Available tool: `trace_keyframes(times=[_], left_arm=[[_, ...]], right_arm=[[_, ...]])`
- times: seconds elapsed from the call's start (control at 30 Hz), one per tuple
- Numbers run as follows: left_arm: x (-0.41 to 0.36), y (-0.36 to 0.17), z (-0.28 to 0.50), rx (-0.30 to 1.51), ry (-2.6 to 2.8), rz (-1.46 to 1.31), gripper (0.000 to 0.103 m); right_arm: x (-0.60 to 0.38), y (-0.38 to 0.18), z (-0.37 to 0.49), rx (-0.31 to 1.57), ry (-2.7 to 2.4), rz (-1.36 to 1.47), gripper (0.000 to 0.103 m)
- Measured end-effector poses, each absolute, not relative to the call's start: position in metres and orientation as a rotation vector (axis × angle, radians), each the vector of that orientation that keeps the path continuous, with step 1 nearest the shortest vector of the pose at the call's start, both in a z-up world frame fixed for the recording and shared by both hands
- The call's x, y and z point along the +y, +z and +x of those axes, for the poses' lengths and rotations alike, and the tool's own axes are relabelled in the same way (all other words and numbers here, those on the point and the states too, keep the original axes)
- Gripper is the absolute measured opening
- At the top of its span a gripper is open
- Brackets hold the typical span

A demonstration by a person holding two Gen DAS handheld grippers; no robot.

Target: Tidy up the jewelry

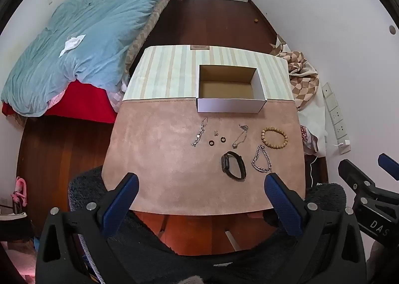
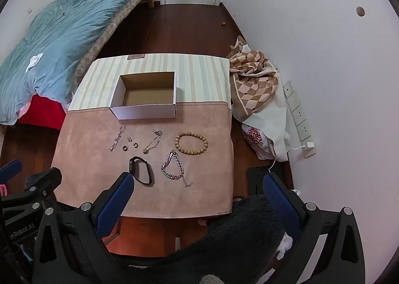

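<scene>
Left wrist view: the left gripper (image 1: 200,181) hangs spread wide and empty over the near edge of the pink mat (image 1: 159,149). An open white box (image 1: 230,106) sits beyond the jewelry: a black watch (image 1: 233,164), chain bracelet (image 1: 261,160) and bead bracelet (image 1: 274,137).

Right wrist view: the right gripper (image 2: 198,181) is likewise wide and empty, with the watch (image 2: 141,169) just beyond its left finger (image 2: 117,199) and the box (image 2: 144,112) at the far side.

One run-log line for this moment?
stage: not started | left gripper: open, empty | right gripper: open, empty | white cardboard box: empty | black smartwatch, wooden bead bracelet: on mat
</scene>
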State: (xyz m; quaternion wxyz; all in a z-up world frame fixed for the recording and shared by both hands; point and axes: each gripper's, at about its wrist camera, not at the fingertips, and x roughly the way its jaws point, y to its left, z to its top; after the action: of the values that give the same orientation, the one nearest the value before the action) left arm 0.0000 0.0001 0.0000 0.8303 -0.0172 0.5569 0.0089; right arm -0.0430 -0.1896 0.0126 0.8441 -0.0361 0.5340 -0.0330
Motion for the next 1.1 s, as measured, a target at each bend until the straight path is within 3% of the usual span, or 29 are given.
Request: trace_keyframes(times=[1.1], left_arm=[[-0.002, 0.02, -0.003, 1.145, 0.011, -0.041, 0.103]], right_arm=[[-0.189, 0.026, -0.048, 1.11, -0.053, -0.066, 0.103]])
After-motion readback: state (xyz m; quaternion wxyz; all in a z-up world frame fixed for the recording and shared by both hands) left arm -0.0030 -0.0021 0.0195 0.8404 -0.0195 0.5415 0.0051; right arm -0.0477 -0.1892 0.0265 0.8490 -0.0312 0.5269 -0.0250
